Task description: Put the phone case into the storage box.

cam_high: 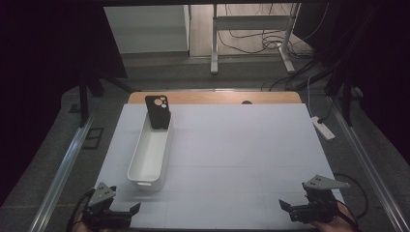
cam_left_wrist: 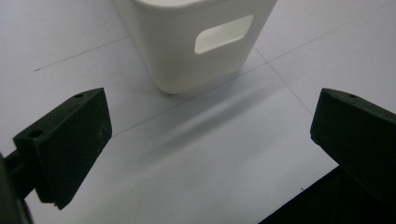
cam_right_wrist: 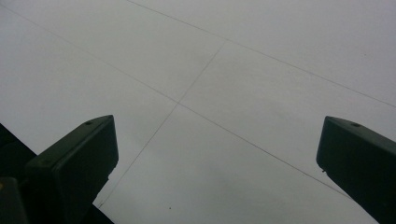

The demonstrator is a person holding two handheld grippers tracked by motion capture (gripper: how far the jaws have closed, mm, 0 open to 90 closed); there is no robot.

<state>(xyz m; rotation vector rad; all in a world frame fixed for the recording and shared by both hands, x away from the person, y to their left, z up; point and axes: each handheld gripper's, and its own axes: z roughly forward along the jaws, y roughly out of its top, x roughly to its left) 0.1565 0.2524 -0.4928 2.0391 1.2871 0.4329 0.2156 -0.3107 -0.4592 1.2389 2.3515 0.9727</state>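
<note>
A long white bin (cam_high: 149, 154) lies lengthwise on the left part of the white table (cam_high: 232, 159), and a black phone (cam_high: 158, 111) stands tilted in its far end, camera lenses facing up and its top edge leaning past the rim. The left gripper (cam_high: 126, 212) rests at the near left corner of the table, just short of the bin's near end, its jaws spread wide and holding nothing. In the left gripper view the bin's end wall with its handle slot (cam_left_wrist: 223, 34) stands close ahead between the jaws. The right gripper (cam_high: 288, 209) sits at the near right corner, well apart from the bin, jaws also wide and empty over bare table.
</note>
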